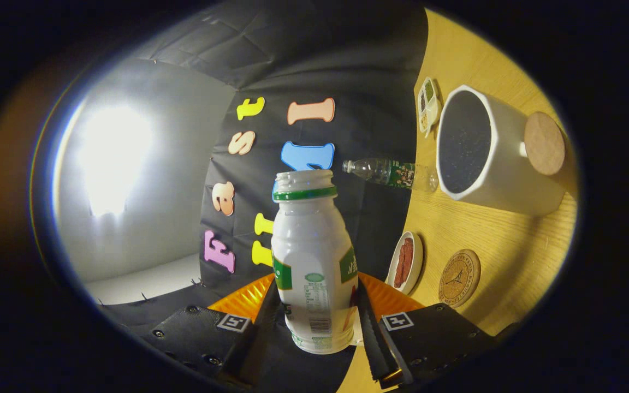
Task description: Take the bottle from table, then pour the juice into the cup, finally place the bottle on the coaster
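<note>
We have the bottle [314, 262] clamped in gripper [314, 322], rolled sideways w/ mouth near cup [489, 153]: pour seems underway; coaster [459, 277] still empty.

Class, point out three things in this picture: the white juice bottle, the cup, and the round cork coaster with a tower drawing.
white juice bottle [314, 256]: gripper view, on its body, held between the hand-held gripper's fingers.
cup [503, 158]: gripper view, on its white outer wall.
cork coaster [459, 277]: gripper view, on its printed face.

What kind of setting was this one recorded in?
Likely a staged tabletop booth: a wooden table backed by black cloth, with a white cup, cork coaster and snack dishes. The claw grips a juice bottle.
</note>
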A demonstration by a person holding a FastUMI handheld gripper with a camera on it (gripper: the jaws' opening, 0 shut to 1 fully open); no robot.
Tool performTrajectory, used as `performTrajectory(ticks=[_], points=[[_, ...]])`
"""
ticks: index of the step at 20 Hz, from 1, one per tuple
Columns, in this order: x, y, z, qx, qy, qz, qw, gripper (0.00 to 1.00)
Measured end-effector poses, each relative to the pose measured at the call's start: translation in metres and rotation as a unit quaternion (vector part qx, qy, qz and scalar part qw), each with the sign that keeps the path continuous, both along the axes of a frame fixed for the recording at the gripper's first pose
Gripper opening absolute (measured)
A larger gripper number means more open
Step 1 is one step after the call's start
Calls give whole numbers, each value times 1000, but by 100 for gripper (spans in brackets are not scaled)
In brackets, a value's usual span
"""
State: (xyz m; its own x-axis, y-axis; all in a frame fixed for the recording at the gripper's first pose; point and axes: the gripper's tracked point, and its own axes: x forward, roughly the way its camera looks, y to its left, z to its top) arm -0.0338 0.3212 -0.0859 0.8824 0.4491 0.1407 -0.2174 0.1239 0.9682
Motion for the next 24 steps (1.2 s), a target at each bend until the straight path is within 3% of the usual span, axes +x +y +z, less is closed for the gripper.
performTrajectory(ticks=[10, 24], points=[[6, -13, 9, 89, 20, -13, 996, 73], [7, -16, 18, 116, 29, -12, 993, 72]])
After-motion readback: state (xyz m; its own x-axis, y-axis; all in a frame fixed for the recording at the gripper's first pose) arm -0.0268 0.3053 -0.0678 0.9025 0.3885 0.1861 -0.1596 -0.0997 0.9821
